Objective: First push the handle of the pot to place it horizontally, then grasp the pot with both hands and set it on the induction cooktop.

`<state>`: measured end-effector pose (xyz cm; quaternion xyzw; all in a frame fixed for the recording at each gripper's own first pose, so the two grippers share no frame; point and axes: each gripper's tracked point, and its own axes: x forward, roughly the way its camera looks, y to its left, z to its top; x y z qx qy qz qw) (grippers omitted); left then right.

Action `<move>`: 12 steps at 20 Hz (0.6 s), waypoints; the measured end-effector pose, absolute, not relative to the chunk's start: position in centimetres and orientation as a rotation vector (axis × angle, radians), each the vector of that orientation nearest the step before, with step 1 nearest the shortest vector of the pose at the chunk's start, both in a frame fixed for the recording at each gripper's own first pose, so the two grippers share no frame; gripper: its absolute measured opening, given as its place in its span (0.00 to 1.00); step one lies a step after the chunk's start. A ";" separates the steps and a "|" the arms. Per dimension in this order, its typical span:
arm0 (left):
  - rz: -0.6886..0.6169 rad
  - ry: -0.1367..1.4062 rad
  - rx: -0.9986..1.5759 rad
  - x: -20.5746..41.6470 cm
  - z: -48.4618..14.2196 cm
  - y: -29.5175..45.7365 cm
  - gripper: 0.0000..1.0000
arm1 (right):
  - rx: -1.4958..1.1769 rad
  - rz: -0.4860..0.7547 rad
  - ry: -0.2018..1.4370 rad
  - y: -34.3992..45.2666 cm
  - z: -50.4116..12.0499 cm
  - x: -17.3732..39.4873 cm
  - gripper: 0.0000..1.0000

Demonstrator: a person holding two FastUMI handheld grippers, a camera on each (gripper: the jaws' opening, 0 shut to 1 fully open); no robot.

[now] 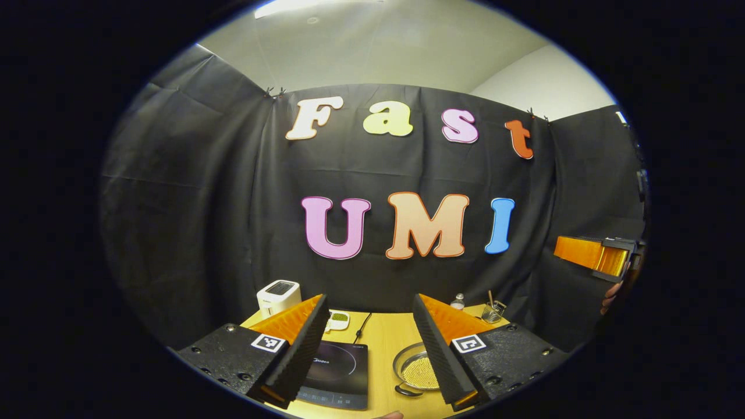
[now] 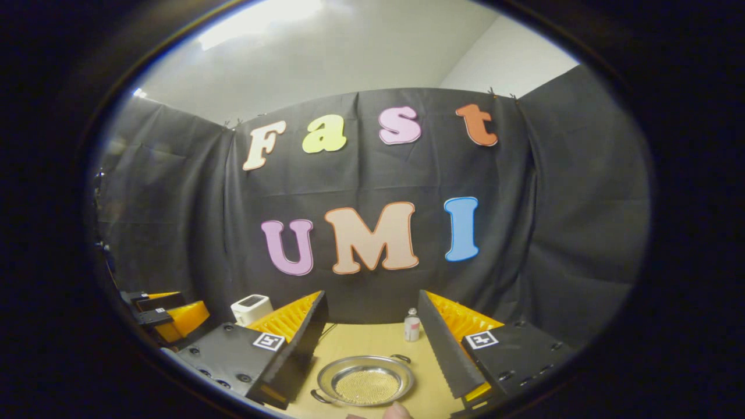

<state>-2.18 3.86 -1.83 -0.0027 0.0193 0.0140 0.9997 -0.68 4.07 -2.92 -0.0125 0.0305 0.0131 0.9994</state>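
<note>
While both grippers hang above the pale wooden tabletop with nothing between their fingers, the job has not begun, so the first care is the push on the handle. The left gripper holds its ridged, wedge-shaped fingers spread wide and empty, and the right gripper is spread just as wide, also holding nothing. In the right gripper view the shallow round steel pot sits on the table directly below and between that gripper's fingers, its polished rim bright and its floor covered by a fine golden, grainy layer; a small dark loop handle shows at its near left and another at the far right, so the handles appear to lie on a slant. In the left gripper view the same pot lies just right of the flat black glass induction cooktop, a smooth square slab with a faint ring on its face. To do the push well, I judge one finger should come down low beside a loop handle and nudge it sideways gently, since thin steel on smooth wood will likely slide or spin easily and the grains could scatter. Once the handles lie level across, each gripper should take one handle. A white boxy appliance stands at the table's back left, and a small clear bottle with a white cap stands behind the pot, well apart from it.
</note>
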 end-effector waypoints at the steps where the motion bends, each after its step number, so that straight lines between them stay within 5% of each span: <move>1: 0.027 0.040 -0.003 -2.4 -1.9 4.1 0.88 | -0.022 0.025 0.065 4.3 -3.2 -0.8 0.92; 12: -0.022 0.070 -0.016 -3.1 -3.6 5.5 0.84 | -0.057 -0.008 0.110 6.1 -6.5 -1.1 0.92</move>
